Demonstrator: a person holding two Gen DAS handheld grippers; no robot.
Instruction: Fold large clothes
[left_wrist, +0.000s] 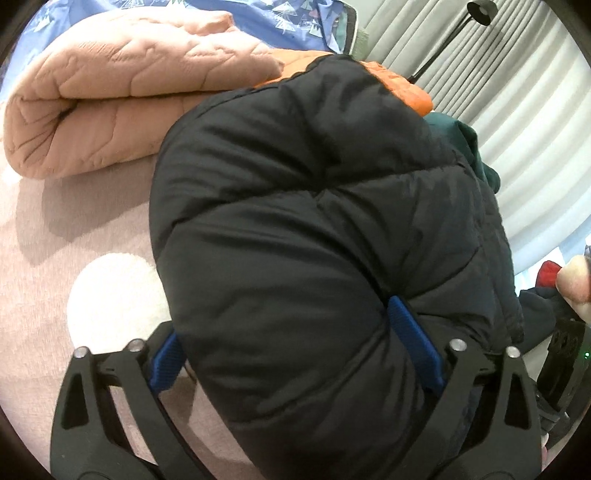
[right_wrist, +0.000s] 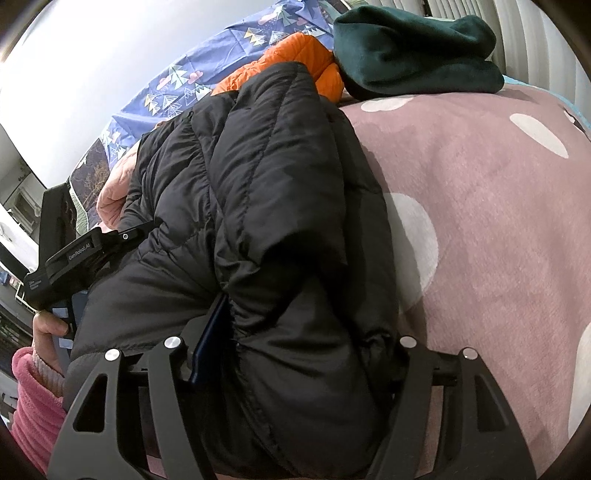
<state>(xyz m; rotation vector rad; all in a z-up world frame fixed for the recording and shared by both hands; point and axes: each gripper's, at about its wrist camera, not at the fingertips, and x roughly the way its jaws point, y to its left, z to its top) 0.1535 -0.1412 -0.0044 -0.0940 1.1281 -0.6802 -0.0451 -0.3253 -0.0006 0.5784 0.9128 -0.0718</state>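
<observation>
A black puffer jacket (left_wrist: 314, 206) lies bunched on a pink bedspread with white dots (left_wrist: 74, 229). My left gripper (left_wrist: 291, 343) is shut on a thick fold of the jacket, its blue pads pressing into both sides. My right gripper (right_wrist: 295, 354) is shut on another thick fold of the same jacket (right_wrist: 258, 192); one blue pad shows at the left, the other is hidden by fabric. The left gripper's body (right_wrist: 81, 254) shows at the left of the right wrist view, held by a hand in a pink sleeve.
A folded peach quilt (left_wrist: 122, 92) lies behind the jacket. An orange puffer garment (right_wrist: 295, 62) and a dark green folded garment (right_wrist: 413, 48) lie at the far side. A blue patterned sheet (right_wrist: 192, 85) and grey curtains (left_wrist: 517, 92) lie beyond. The bedspread (right_wrist: 480, 221) stretches right.
</observation>
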